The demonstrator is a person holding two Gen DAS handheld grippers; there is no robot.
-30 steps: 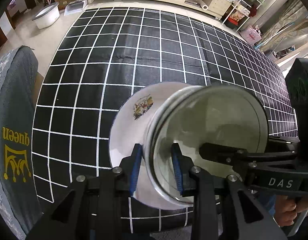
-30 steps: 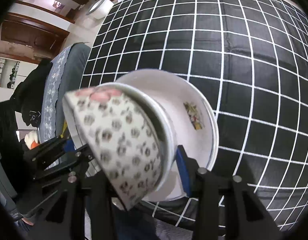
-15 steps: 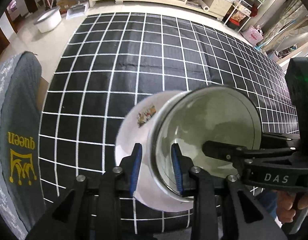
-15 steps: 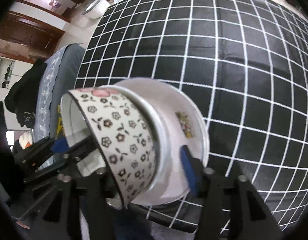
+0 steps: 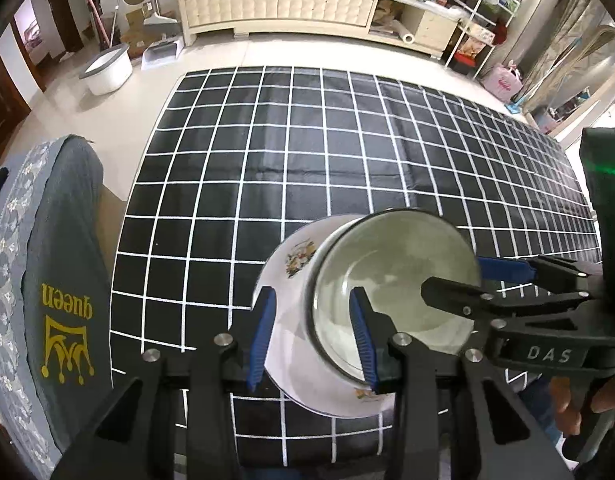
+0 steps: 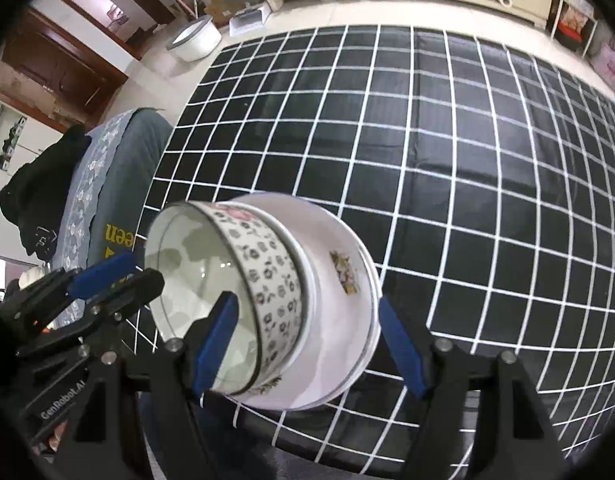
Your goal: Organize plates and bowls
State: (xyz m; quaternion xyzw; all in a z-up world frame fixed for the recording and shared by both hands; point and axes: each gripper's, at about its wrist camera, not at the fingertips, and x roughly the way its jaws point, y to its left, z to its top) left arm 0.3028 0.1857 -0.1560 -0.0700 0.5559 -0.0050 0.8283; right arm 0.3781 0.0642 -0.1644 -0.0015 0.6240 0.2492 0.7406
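The checked table [image 5: 347,152] is being shown carrying the white plate [image 5: 283,344] at lower centre, the floral bowl [image 6: 267,280] seated on it. Both rims are being straddled, none gripped, by the opening left claw [image 5: 313,340] and wider-opening right claw [image 6: 307,348], equally near.

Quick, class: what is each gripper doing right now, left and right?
Left gripper: opening, pads astride the bowl rim, not gripping.
Right gripper: opening, pads clear of the bowl.
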